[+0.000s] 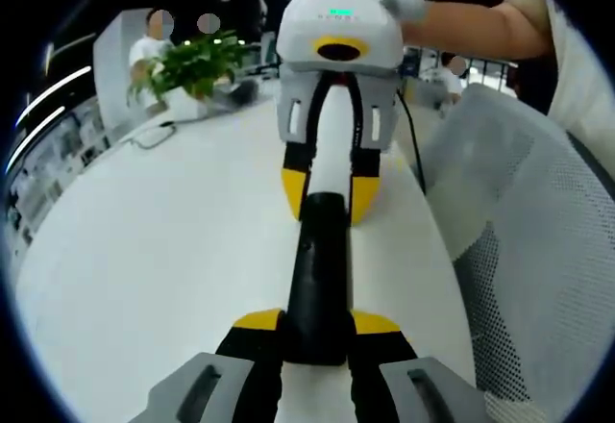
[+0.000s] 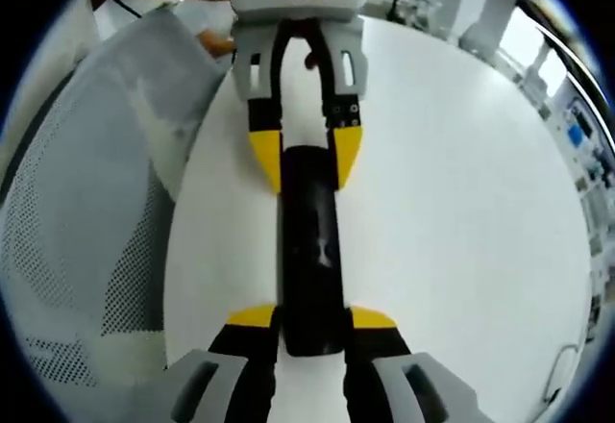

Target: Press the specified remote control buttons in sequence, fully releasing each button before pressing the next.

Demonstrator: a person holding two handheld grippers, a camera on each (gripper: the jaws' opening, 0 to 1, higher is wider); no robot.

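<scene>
— What's in the left gripper view?

— My left gripper (image 1: 317,332) pinches the near end of the remote (image 1: 322,279). It runs lengthwise toward 12 o'clock across the white table (image 1: 163,250), where the right gripper (image 1: 327,192) clamps its far end. Plant (image 1: 192,67) at 10 o'clock, mesh chair (image 1: 538,240) at 3.

— And the right gripper view?

— Mirrored: my jaws pinch the near end, the other gripper holds the far end at 12. With both closed on it, I'd judge neither is free to press.

The remote control (image 1: 319,279) lies lengthwise on the bench (image 1: 173,250), between the left gripper (image 1: 317,332) at one end and the right gripper (image 1: 327,197) at the other. A mesh chair (image 1: 538,250) stands beside the bench.
</scene>
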